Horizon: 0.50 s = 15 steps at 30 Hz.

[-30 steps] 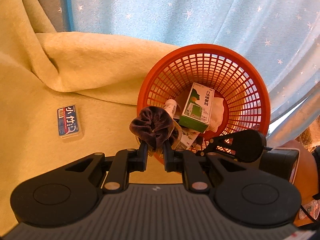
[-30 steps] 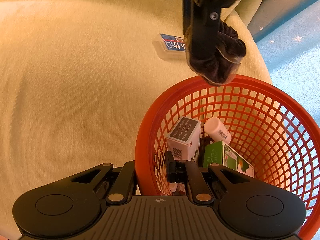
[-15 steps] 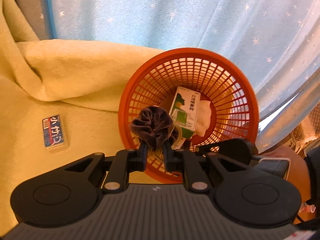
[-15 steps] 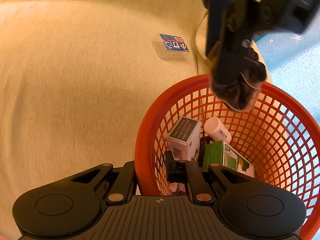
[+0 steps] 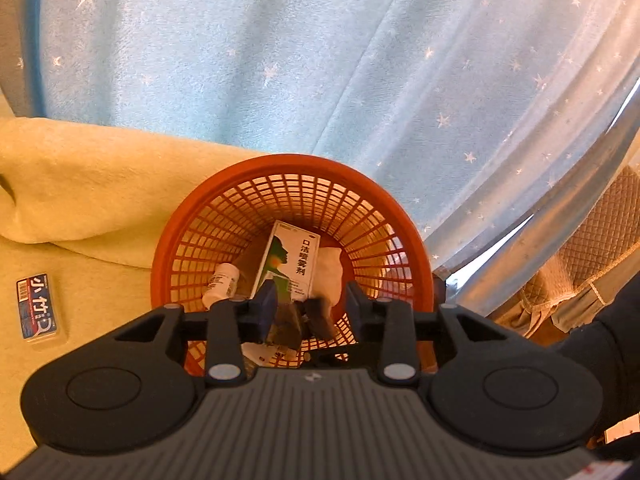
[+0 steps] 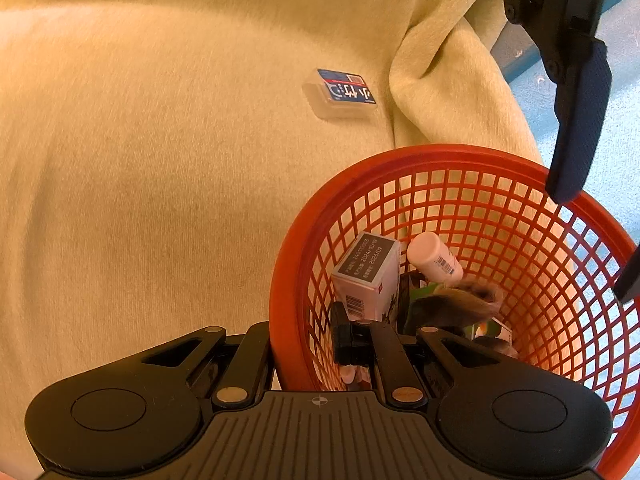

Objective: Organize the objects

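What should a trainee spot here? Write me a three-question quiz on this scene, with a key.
1. True or false: the left hand-held gripper is open above the round orange plastic mesh basket.
2. Where does the small clear plastic case with the blue label lie? A: in the basket. B: on the yellow fleece cloth outside the basket. C: between the left hand-held gripper's fingers.
3. Fill in: the right hand-held gripper clamps the basket's ____.

Key: 1 true; 2 B; 3 rim.
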Each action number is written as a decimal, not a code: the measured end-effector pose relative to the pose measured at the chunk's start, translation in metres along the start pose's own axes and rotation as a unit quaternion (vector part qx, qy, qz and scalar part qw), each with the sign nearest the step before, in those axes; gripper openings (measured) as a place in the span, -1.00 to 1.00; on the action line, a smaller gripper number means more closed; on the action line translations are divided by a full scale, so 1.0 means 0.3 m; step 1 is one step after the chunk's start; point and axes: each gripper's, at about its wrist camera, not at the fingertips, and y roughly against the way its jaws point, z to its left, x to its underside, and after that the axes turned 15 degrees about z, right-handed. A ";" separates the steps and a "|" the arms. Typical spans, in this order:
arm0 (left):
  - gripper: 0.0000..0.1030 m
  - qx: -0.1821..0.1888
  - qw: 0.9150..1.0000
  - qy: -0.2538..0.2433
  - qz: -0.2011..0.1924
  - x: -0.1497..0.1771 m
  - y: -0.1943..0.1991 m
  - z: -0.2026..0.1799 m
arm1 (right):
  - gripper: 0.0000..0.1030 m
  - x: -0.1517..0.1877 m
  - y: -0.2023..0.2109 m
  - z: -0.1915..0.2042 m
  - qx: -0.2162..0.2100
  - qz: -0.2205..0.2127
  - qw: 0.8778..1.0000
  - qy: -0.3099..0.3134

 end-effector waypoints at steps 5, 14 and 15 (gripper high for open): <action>-0.40 -0.024 0.999 0.025 0.002 0.029 0.015 0.048 | -0.87 0.007 0.009 -0.001 -0.001 0.000 1.000 -0.002; -0.38 -0.070 0.995 0.073 0.005 0.100 0.064 0.135 | -0.87 0.001 0.005 -0.014 -0.001 0.001 1.000 -0.002; -0.38 -0.075 0.994 0.078 0.006 0.107 0.067 0.145 | -0.87 0.001 0.005 -0.014 -0.001 0.001 1.000 -0.002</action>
